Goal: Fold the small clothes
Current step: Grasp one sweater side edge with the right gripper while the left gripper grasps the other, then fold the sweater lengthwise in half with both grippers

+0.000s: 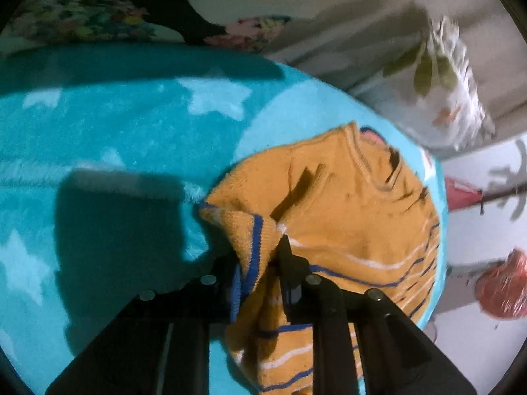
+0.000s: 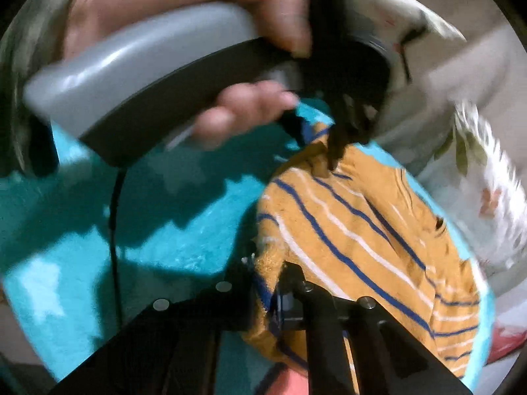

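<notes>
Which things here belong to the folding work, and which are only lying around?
For the job: orange striped sweater, left gripper, right gripper, both pinching its edges; turquoise star blanket under it.

Lying about: floral pillow, red plastic bag.

A small mustard-yellow knit sweater (image 1: pixel 346 204) with thin blue and white stripes lies rumpled, neckline toward one o'clock in the left wrist view. Its blue-edged hem corner is lifted and bunched at the view's centre. In the right wrist view its striped part (image 2: pixel 362 230) spreads toward four o'clock.
</notes>
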Demonstrator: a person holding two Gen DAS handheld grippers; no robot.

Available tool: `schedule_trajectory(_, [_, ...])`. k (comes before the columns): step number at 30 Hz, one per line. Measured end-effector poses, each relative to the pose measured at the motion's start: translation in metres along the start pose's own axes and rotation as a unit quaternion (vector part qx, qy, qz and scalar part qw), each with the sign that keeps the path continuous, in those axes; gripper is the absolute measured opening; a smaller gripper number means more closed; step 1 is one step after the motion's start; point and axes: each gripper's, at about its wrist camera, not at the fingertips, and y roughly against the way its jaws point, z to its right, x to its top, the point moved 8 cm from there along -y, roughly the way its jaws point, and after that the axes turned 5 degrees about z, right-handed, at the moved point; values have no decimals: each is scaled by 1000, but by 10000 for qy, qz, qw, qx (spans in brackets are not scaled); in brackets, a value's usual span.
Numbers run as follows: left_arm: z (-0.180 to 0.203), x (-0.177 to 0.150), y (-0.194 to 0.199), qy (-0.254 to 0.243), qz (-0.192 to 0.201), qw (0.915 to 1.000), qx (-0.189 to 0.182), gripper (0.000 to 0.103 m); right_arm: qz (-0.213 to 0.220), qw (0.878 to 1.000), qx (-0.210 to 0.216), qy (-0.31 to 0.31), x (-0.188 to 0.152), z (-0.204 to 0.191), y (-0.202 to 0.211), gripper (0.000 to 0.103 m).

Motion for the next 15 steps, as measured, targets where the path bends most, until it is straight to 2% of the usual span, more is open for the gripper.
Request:
schedule_trajectory(3, [19, 0, 12, 17, 224, 9997, 110, 16, 175, 9990, 174, -365, 4, 23, 18, 9])
schedule_trajectory(7, [67, 4, 34, -45, 580, 9982, 164, 15, 470, 9951, 412, -763, 5, 60, 46, 8])
schedule_trajectory(11, [147, 14, 45, -174, 883, 9959, -43, 15, 797, 9893, 495, -1118, -3, 115, 83, 8])
schedule_trajectory(15, [244, 12, 14, -536, 859, 9942, -372, 9, 912, 9810, 252, -1696, -45, 212, 113, 8])
